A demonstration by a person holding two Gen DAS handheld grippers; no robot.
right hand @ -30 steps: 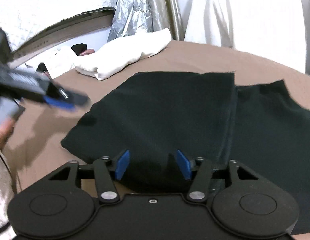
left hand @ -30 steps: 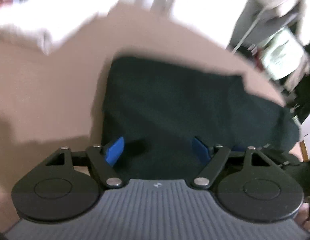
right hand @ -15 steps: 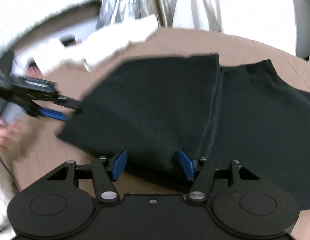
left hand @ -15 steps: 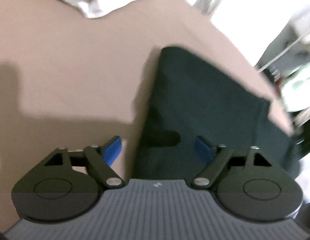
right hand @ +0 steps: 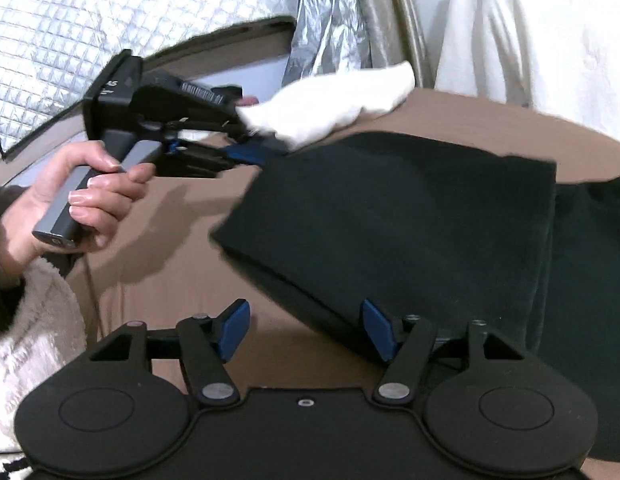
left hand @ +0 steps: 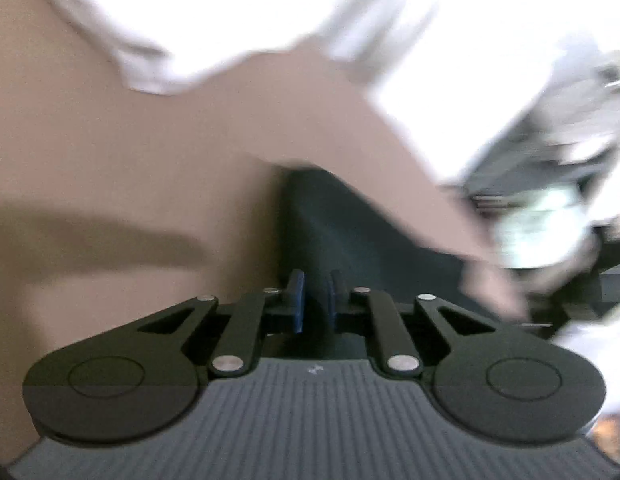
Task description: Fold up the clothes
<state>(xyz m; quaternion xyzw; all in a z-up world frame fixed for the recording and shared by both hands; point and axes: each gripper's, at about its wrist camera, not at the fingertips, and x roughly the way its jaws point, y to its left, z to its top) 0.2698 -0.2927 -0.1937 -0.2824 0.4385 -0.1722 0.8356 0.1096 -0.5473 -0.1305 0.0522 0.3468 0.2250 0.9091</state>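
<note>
Since a second ago, left tongs [left hand: 313,300] are pinched on the black garment's [right hand: 409,220] far-left corner for the fold; right tongs [right hand: 306,330] are spread at its near edge.

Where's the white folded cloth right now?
In the right wrist view, the white folded cloth lies on the brown surface at upper centre, just beyond the far corner of the black garment, beside the left gripper.

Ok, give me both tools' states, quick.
Left tool: shut on the dark garment, pinching its edge.
Right tool: open, holding nothing; one pad sits at the garment's near edge.
</note>
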